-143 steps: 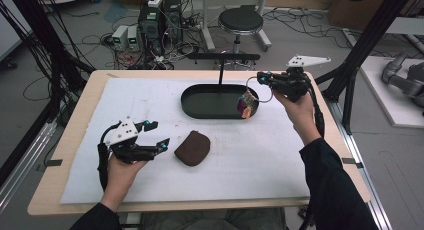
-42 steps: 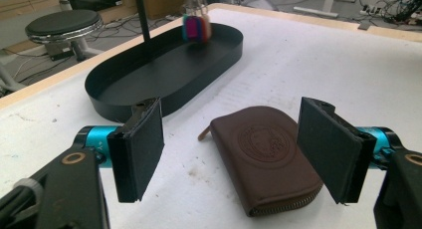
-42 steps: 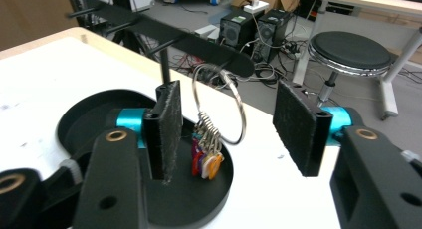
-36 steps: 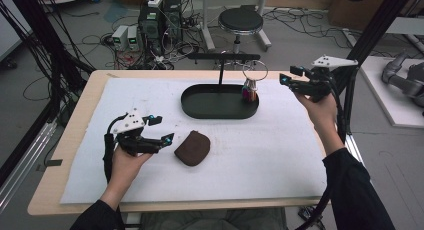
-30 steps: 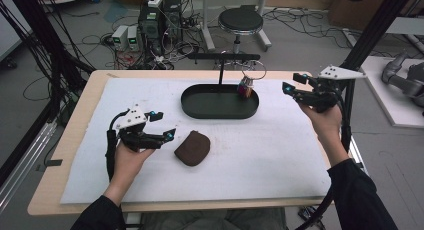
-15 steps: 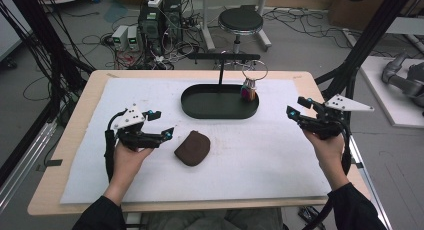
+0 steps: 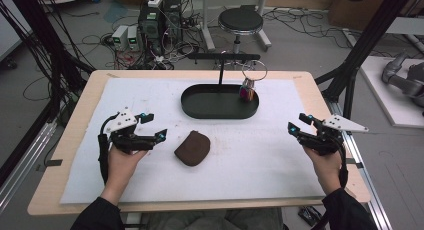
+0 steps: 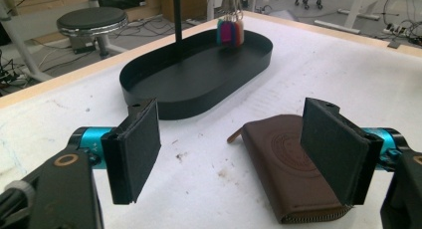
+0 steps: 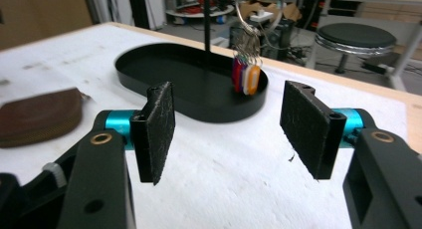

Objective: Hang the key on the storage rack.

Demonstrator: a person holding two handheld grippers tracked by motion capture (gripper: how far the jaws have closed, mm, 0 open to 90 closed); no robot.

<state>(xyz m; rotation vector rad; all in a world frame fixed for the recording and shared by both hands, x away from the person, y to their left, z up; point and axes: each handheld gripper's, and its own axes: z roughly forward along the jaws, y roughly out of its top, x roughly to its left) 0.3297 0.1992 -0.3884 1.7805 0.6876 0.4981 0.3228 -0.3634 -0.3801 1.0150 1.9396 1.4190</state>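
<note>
Left gripper (image 7: 154,126): near left of the white mat, held low in the person's left hand, pointing right toward the wallet. Jaws wide apart, nothing between the pads. In the left gripper view the right-hand pad sits in front of the wallet's edge; contact cannot be told.
Right gripper (image 7: 295,126): near right of the mat, in the person's right hand, pointing left. Jaws wide apart, nothing held; bare mat between the pads in the right gripper view.
Wallet (image 7: 192,148): brown leather, zip edge, lying flat on the mat near centre, just right of the left gripper, well apart from the right gripper.
Tray (image 7: 200,108): black oval, shallow wall, far centre of the mat, beyond the wallet. A thin black post rises from it with a crossbar on top.
Key ring (image 7: 248,90): wire loop with coloured tags, hanging at the tray's right end, tags down inside the tray.
Mat (image 7: 260,160): white, covers most of the wooden table (image 7: 320,90).
Stool (image 7: 241,21): round black seat, on the floor beyond the table's far edge.
</note>
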